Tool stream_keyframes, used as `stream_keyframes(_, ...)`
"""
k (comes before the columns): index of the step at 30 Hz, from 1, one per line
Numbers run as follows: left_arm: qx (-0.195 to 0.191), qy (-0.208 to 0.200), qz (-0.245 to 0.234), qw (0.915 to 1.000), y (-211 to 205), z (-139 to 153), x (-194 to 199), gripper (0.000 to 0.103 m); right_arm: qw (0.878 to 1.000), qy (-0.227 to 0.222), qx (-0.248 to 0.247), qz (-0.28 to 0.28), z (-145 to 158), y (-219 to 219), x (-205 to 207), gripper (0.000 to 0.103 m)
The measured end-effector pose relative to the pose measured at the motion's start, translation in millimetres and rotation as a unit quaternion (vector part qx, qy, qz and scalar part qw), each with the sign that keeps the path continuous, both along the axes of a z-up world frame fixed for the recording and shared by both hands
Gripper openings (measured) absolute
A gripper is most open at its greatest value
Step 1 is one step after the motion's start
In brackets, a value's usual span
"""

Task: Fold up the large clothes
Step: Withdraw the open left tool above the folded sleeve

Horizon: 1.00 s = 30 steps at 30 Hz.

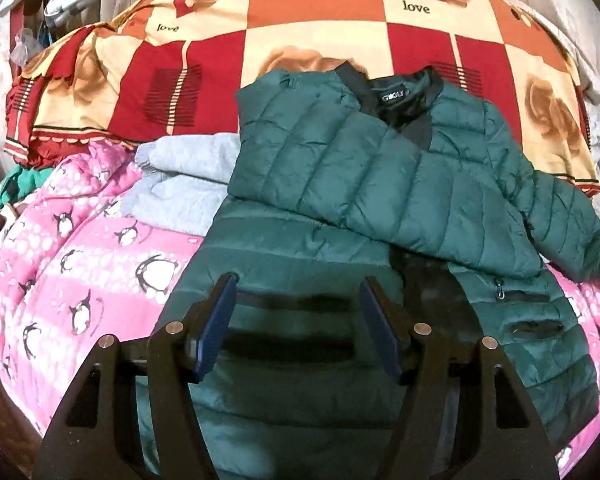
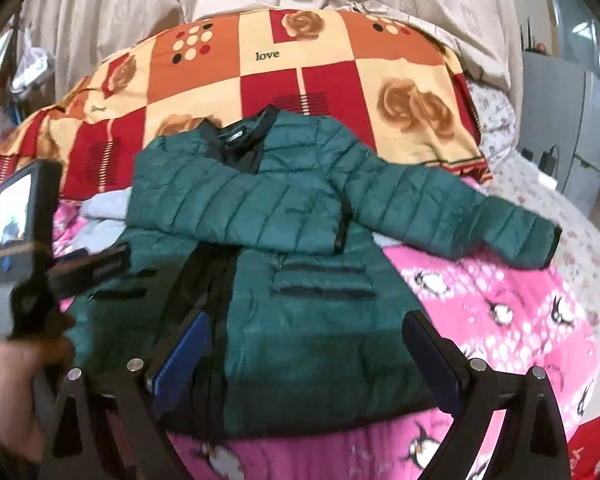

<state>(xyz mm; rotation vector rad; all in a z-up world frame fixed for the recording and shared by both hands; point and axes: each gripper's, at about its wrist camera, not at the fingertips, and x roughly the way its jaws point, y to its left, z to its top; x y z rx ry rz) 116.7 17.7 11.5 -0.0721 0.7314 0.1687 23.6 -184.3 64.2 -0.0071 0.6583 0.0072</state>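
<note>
Green quilted jacket [image 1: 340, 184] lies front-up on pink penguin blanket [image 1: 80, 264] on the bed, one sleeve folded across chest (other spread sideways). Left claw [image 1: 298, 312] and right claw [image 2: 304, 340] hover above hem, both spread, empty.
</note>
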Motion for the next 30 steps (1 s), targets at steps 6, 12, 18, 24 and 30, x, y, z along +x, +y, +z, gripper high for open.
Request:
stream_keyframes(6,-0.041,-0.001,-0.041,0.9983,-13.5,1.7,-1.5,0.064,0.999,-0.033,-0.024,-0.022,-2.4,6.9,15.8,0.096)
stream_keyframes(12,-0.055,-0.018,-0.056,0.9968,-20.0,11.6,-4.8,0.064,0.999,-0.028,-0.024,-0.022,-8.1,5.8,21.9,0.096)
stream_keyframes(18,-0.065,-0.021,-0.064,0.9956,-21.2,12.7,-5.6,0.064,0.999,-0.022,-0.022,-0.025,-16.1,3.5,22.3,0.096)
stream_keyframes(24,-0.066,-0.023,-0.064,0.9955,-21.3,12.1,-6.2,0.064,0.999,-0.021,-0.022,-0.024,-17.9,2.6,20.2,0.096)
stream_keyframes(30,-0.064,-0.020,-0.066,0.9956,-22.3,11.8,-6.8,0.064,0.999,-0.023,-0.024,-0.026,-18.4,2.4,18.1,0.096)
